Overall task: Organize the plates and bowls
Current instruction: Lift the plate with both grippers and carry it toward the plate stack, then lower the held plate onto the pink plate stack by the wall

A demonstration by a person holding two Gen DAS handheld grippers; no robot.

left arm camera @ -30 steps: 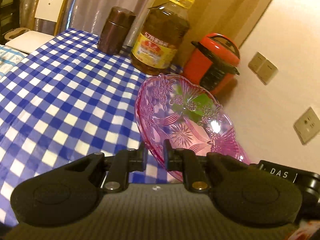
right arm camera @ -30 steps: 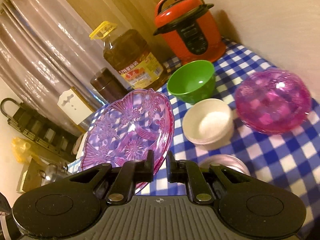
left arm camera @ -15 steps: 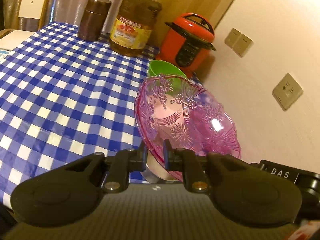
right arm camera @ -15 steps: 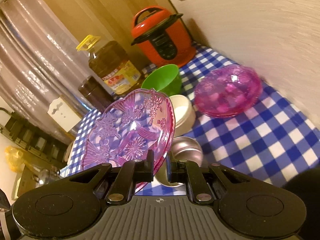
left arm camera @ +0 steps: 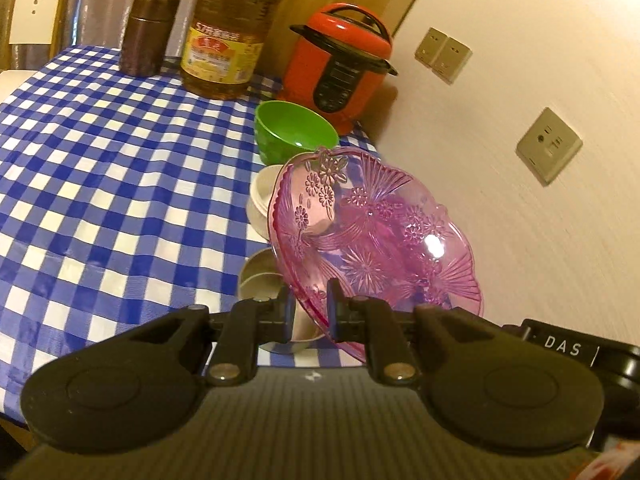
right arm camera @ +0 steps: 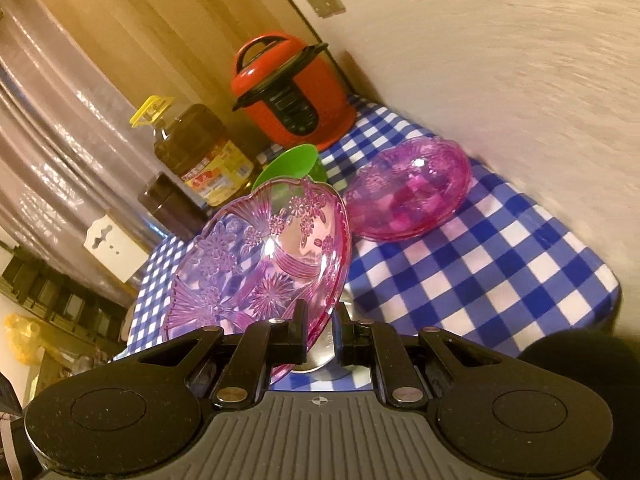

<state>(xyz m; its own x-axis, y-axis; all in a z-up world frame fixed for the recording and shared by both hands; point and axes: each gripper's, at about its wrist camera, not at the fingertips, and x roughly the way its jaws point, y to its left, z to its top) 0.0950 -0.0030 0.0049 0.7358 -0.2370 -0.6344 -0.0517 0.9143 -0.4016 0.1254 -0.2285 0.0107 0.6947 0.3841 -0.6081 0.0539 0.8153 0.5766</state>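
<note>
The table [left arm camera: 100, 168] is spread with a blue-and-white checked cloth and runs back to a cream wall [left arm camera: 520, 80] fitted with sockets. At its far end stand a red pressure cooker [left arm camera: 340, 64], a large bottle of oil [left arm camera: 224, 48] with a yellow cap and a dark brown canister [left arm camera: 148, 32], in a row from the wall side outward.

Each of the two tongs grips a pink patterned glass plate by its rim, held tilted on edge above the table. The left tongs [left arm camera: 308, 312] are closed on one pink plate [left arm camera: 372, 240], whose hollow faces the wall side. The right tongs [right arm camera: 320, 336] are closed on a second pink plate [right arm camera: 264, 264], which leans away toward the curtain side.

A stack of pink dishes [right arm camera: 408, 196] rests on the cloth near the wall, well apart from the held plates. A green bowl [left arm camera: 294, 132] sits just in front of the cooker. Nearer the camera lies a white bowl [left arm camera: 262, 200], partly hidden behind the left plate, and below that a metal bowl [left arm camera: 260, 276] sits just beyond the left tongs' tips.
</note>
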